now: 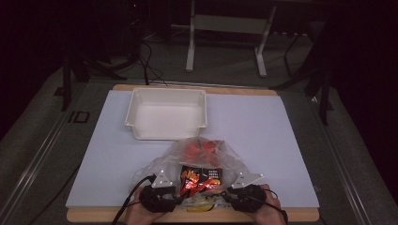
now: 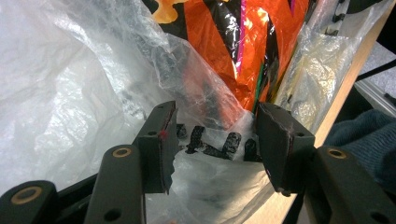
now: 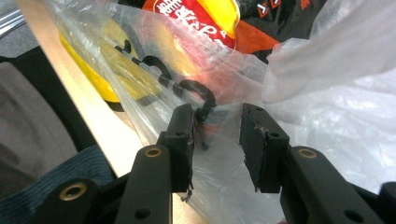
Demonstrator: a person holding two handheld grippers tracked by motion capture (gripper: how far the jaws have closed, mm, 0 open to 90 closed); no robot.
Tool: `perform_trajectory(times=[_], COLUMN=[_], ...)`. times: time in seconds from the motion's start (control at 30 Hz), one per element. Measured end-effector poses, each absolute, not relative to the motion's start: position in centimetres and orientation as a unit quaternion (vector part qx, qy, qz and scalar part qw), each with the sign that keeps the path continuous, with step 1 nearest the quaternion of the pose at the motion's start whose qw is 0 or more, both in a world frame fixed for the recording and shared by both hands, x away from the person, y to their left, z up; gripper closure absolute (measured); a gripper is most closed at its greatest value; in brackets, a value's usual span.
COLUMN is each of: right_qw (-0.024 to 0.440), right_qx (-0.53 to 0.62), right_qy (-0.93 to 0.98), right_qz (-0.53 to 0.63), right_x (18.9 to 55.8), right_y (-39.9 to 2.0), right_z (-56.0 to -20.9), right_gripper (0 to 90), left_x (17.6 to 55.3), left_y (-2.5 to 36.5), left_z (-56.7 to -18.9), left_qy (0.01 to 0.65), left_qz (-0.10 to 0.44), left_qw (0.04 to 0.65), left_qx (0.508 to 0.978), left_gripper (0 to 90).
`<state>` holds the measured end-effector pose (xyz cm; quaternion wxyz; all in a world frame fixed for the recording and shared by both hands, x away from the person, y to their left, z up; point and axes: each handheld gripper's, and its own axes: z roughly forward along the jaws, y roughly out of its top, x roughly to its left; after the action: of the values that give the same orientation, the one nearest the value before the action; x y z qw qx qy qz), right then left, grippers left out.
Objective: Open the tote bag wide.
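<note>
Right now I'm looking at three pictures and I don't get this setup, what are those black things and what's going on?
A person at a table holds a hand tool with two black jaws in each hand: left gripper, right gripper. One picture looks down from above; the other two come from cameras riding on each gripper. On the table sits a white tray, and nearer the person a clear plastic bag with an orange snack packet inside. Both grippers have bag film between jaws that stand apart; neither pinches it yet.

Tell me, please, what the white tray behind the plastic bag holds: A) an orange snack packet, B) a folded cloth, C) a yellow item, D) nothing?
D: in the high view the white tray shows a bare floor, while the snack packet lies in the plastic bag nearer the person.
</note>
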<state>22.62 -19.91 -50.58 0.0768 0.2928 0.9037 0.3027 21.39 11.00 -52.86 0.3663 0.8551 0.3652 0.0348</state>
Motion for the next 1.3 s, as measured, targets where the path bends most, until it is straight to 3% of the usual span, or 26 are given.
perform_trajectory(times=[0.33,0.77,1.03,1.2,1.3], right_qw=[0.068,0.078,0.088,0.089,0.077], right_qx=[0.296,0.307,0.336,0.346,0.345], right_qy=[0.903,0.873,0.845,0.837,0.841], right_qz=[0.303,0.372,0.406,0.414,0.409], right_x=[22.6,22.5,24.1,25.0,25.6], right_y=[-20.3,-21.1,-20.2,-19.2,-18.6], right_z=[-51.0,-48.4,-48.3,-48.3,-48.5], right_gripper=[68.4,69.8,83.1,79.5,68.2], left_x=[21.0,21.1,21.1,21.0,21.0], left_y=[11.6,11.3,11.2,11.2,11.2], left_z=[-53.1,-53.0,-53.1,-53.1,-53.1], left_qy=[0.369,0.367,0.366,0.366,0.367], left_qz=[0.039,0.043,0.044,0.045,0.045], left_qw=[0.379,0.374,0.375,0.376,0.377], left_qx=[0.848,0.851,0.85,0.85,0.849], left_gripper=[49.5,49.3,49.1,48.9,48.7])
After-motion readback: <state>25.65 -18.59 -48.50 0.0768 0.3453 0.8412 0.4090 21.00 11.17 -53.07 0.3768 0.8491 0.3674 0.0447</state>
